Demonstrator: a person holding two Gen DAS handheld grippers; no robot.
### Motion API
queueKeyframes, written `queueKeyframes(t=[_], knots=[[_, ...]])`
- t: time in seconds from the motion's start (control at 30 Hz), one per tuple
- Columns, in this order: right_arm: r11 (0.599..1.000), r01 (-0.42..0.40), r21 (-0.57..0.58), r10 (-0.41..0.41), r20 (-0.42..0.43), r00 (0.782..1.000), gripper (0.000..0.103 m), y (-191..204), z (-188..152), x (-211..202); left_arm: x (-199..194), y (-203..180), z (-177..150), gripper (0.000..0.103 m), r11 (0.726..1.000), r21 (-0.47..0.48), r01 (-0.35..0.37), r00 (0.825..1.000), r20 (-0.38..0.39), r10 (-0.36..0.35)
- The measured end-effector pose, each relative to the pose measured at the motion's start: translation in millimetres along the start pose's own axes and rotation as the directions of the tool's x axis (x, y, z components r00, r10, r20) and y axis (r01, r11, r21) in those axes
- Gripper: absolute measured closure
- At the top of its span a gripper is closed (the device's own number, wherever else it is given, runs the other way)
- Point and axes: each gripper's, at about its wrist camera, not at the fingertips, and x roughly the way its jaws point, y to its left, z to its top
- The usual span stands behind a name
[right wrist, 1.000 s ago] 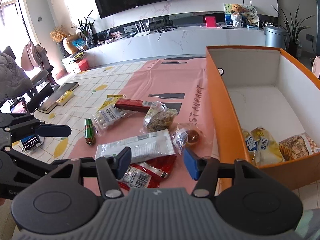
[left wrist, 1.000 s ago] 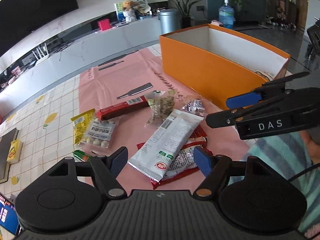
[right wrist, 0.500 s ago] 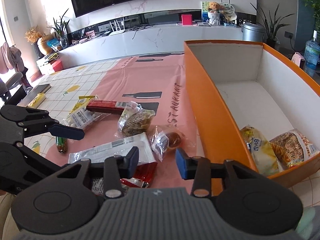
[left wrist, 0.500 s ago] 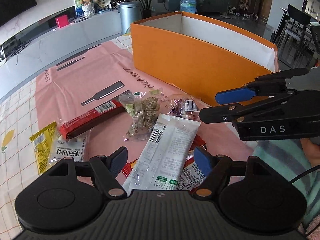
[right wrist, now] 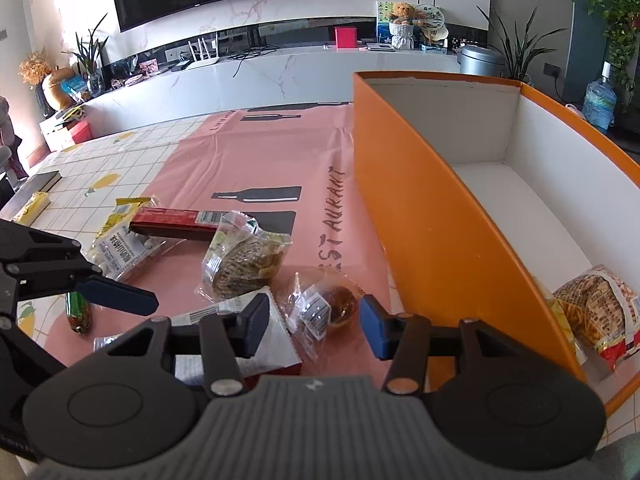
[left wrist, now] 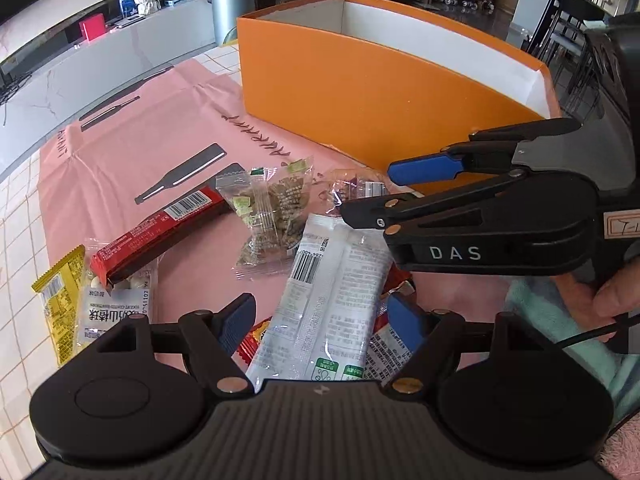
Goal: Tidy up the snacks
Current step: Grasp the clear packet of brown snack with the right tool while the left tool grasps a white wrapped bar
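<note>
Snack packets lie in a heap on the pink mat point(left wrist: 132, 168) beside an orange box point(right wrist: 420, 208). My left gripper point(left wrist: 322, 322) hangs wide open over a long white packet point(left wrist: 332, 292), which lies between its fingers on top of red packets point(left wrist: 260, 340). My right gripper point(right wrist: 314, 322) has its jaws opening around a small clear packet with a round brown snack point(right wrist: 328, 304); the pads stand apart from it. In the left wrist view the right gripper point(left wrist: 372, 194) reaches in from the right above that small packet point(left wrist: 352, 192).
A red bar point(left wrist: 160, 232), a clear bag of brown-green snacks point(left wrist: 272, 216), a bag of white balls point(left wrist: 116, 312), a yellow packet point(left wrist: 60, 300) and a green candy point(right wrist: 78, 312) lie to the left. Inside the box sit filled snack bags point(right wrist: 596, 308).
Both grippers have dropped closer to the heap. The left view has swung toward the box. The right jaws narrowed, then widened again around the small brown-snack packet.
</note>
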Motion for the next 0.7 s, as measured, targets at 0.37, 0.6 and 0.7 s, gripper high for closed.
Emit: queueKeyframes(t=[0.37, 0.6, 0.7], knots=[[1.0, 0.002, 0.017, -0.002, -0.018, 1.0, 0.054, 1, 0, 14, 2, 3, 0, 0.025, 0.994, -0.112, -0.005, 1.0, -0.012, 0.004], [0.998, -0.006, 0.062, 0.008, -0.038, 0.999, 0.054, -1, 1, 23, 3, 0, 5, 0.026, 0.989, -0.144, -0.023, 0.999, -0.04, 0.017], [0.998, -0.011, 0.064, 0.013, -0.033, 0.999, 0.068, -1, 0, 22, 3, 1, 4, 0.031, 0.987, -0.162, -0.013, 0.999, -0.04, 0.007]])
